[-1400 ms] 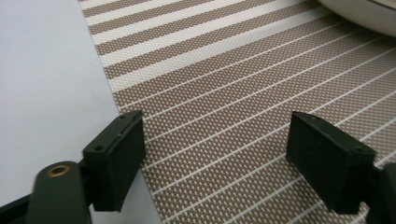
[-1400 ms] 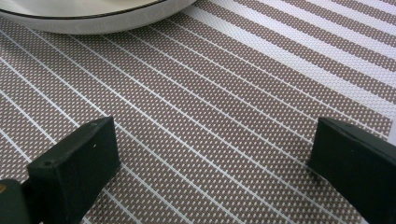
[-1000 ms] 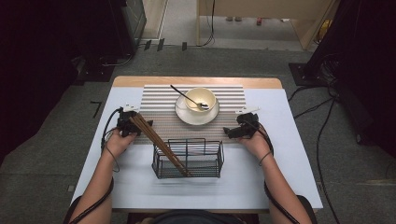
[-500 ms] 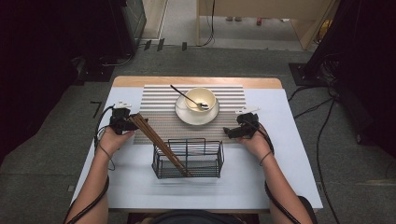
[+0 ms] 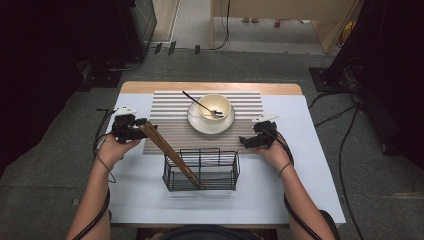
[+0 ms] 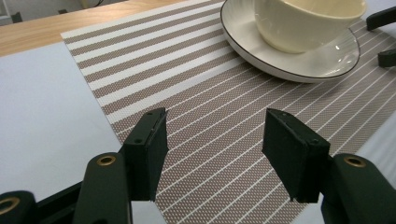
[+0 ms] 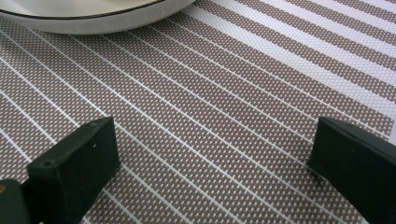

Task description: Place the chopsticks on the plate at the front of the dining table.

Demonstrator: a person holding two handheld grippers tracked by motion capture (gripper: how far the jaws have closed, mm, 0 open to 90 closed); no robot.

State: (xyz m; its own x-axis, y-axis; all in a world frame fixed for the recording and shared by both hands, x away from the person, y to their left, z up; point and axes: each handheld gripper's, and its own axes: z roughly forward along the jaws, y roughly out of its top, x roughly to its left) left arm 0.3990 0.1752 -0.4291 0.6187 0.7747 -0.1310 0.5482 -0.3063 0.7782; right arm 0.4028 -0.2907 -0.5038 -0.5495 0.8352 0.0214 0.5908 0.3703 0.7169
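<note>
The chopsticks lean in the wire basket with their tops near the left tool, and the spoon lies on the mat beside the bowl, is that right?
Not quite: the spoon rests in the bowl, as the high view shows. The chopsticks do lean in the wire basket near the left tool.

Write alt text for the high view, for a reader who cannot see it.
A person's two hands each hold a black two-jaw gripper over a white table: the left gripper by brown wooden chopsticks that lean in a black wire basket, the right gripper open over a striped placemat. Beyond, a cream bowl with a spoon sits on a white plate.
</note>
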